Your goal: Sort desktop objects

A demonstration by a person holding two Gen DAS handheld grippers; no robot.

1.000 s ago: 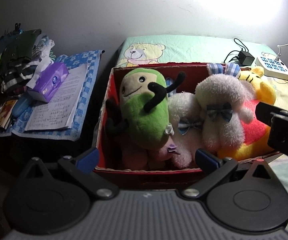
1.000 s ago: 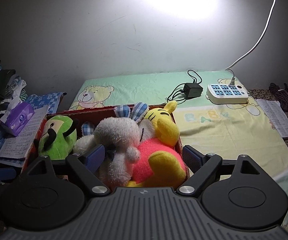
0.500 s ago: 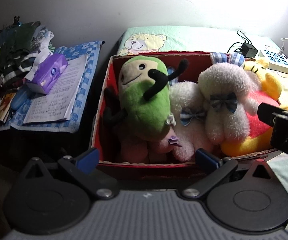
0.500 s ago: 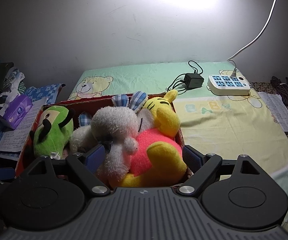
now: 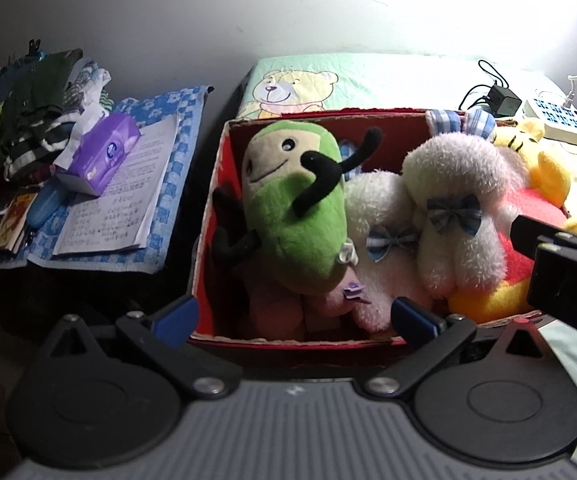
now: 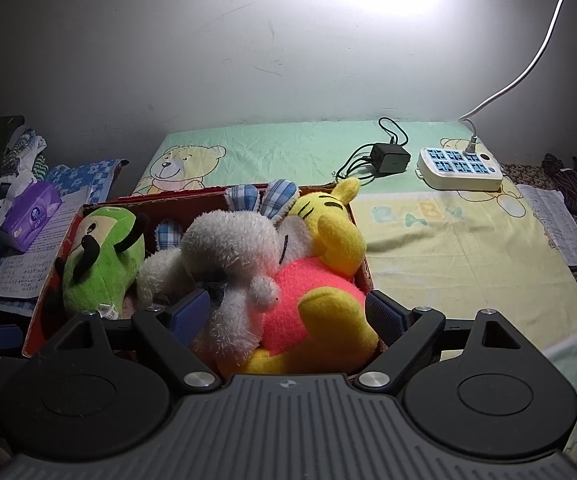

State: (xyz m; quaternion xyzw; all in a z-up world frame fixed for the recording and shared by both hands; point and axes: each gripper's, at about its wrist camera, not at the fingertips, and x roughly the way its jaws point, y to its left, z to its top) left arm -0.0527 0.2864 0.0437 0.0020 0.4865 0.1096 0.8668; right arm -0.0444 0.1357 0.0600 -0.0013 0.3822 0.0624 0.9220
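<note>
Red cardboard box (image 5: 208, 216), open-topped, is sitting on a quilted bear-print cloth (image 6: 448, 248). Inside it, crowded together: a smooth green plush (image 5: 296, 216) with black limbs at 9 o'clock; a shaggy white plush (image 5: 456, 200) wearing a checked bow at centre; a fleecy yellow-and-red bear (image 6: 320, 280) at 3 o'clock. Left gripper (image 5: 294, 314) is hovering at the box's near rim, blue-padded jaws spread, holding nothing. Right gripper (image 6: 288, 314) is likewise gaping empty, its jaws flanking the bear. A purple tissue pack (image 5: 100, 152) is lying on printed papers at 10 o'clock.
</note>
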